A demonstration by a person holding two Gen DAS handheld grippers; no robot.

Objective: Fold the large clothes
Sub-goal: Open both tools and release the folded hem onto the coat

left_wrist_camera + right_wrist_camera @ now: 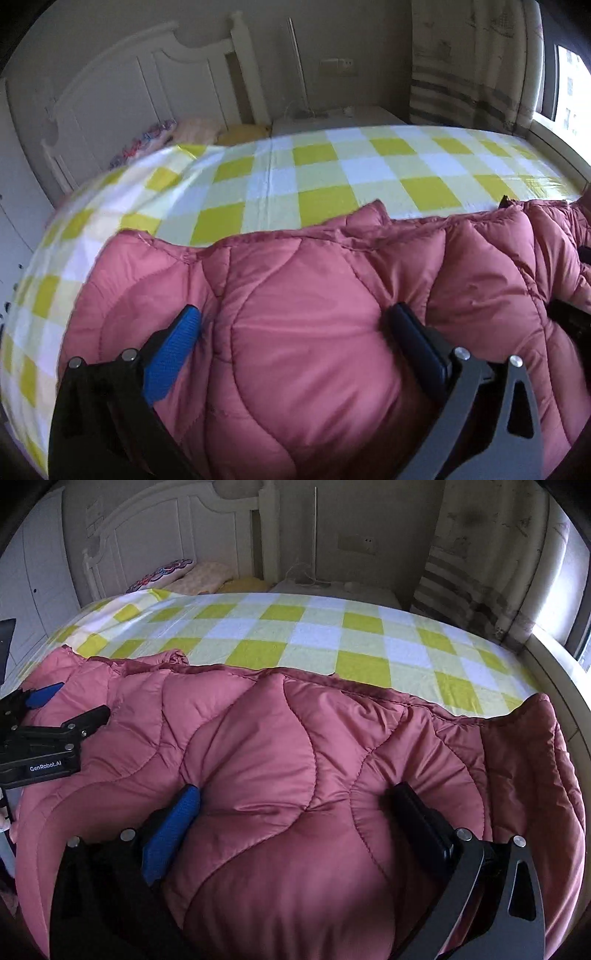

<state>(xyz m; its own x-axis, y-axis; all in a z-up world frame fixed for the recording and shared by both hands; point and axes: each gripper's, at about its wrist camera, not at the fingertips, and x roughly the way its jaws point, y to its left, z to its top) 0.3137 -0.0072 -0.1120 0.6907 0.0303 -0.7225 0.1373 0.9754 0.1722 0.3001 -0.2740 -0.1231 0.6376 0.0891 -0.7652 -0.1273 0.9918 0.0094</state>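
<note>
Pink coat (295, 775) lies across the near side of the bed (295, 635), and I press into it with both grippers. Left gripper (295, 325) and right gripper (295, 801) both gape wide, holding nothing; I'd flatten evenly before pinching an edge.

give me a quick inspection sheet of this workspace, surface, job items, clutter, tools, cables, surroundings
surface: bed with a yellow, white and pale green checked sheet, mostly bare beyond the garment.
job's things: pink quilted puffer coat spread across the near edge of the bed, puffy and not yet flat.
clutter: patterned pillow and a yellow item by the headboard.
grippers: left tool and right tool both open, fingers pressed into the coat on either side of a padded bulge.
cables: a thin white cord on the bedside stand.
surroundings: white headboard, striped curtain, bright window at the right.
</note>
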